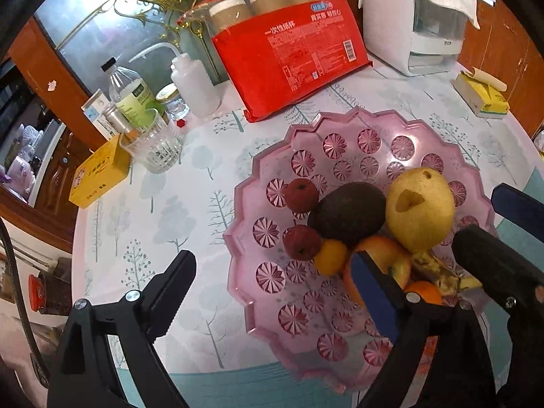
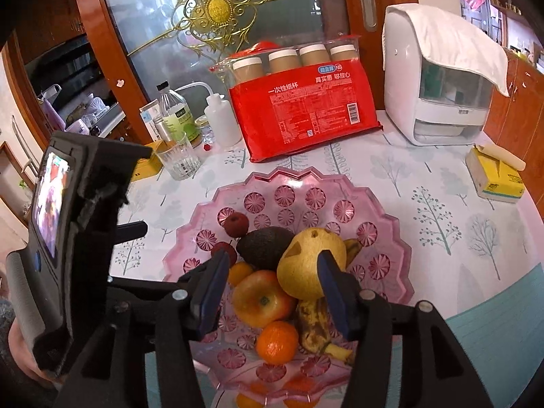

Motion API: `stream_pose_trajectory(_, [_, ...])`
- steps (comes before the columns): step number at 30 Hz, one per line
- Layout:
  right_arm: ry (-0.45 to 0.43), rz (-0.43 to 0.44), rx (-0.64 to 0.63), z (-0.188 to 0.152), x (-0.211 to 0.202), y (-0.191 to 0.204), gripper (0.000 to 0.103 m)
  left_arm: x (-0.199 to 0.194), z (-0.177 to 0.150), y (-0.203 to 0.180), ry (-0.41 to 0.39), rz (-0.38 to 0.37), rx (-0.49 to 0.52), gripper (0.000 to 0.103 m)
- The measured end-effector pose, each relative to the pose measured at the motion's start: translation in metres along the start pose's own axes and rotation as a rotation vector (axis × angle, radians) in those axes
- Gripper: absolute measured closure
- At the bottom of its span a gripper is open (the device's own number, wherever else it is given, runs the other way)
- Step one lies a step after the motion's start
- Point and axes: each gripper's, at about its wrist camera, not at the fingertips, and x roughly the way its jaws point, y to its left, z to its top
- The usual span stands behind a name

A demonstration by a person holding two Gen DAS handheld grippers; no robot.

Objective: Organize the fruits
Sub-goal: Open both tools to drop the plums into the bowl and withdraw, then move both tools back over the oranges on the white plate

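Both grippers' jaws gape empty over the scalloped pink plastic tray (image 2: 391, 234) of smooth fruit.

Both grippers are looking like chunky black plastic rigs: left gripper (image 1: 272, 289) and right gripper (image 2: 268, 292) are sporting blue pads, silver screws, ridged jaws. The left one's carrying a small lit screen (image 2: 51, 204).

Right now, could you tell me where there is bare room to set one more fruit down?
Free: the pink tray's far patterned floor beyond the avocado and pear, and the tablecloth between tray and tissue box. Crowded: the tray's near middle, and the bottles at the back left.
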Motion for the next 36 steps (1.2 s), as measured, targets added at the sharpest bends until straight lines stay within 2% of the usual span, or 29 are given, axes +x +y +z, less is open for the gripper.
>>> stream_pose_trajectory(16, [-0.06, 0.012, 0.011, -0.019, -0.064, 0.003, 0.048, -0.068, -0.021, -0.007, -0.063, -0.011, -0.035, 0.011])
stream_pose_trajectory(36, [-0.149, 0.009, 0.047, -0.071, -0.168, -0.023, 0.048, -0.171, -0.085, -0.051, -0.134, -0.044, -0.051, 0.011])
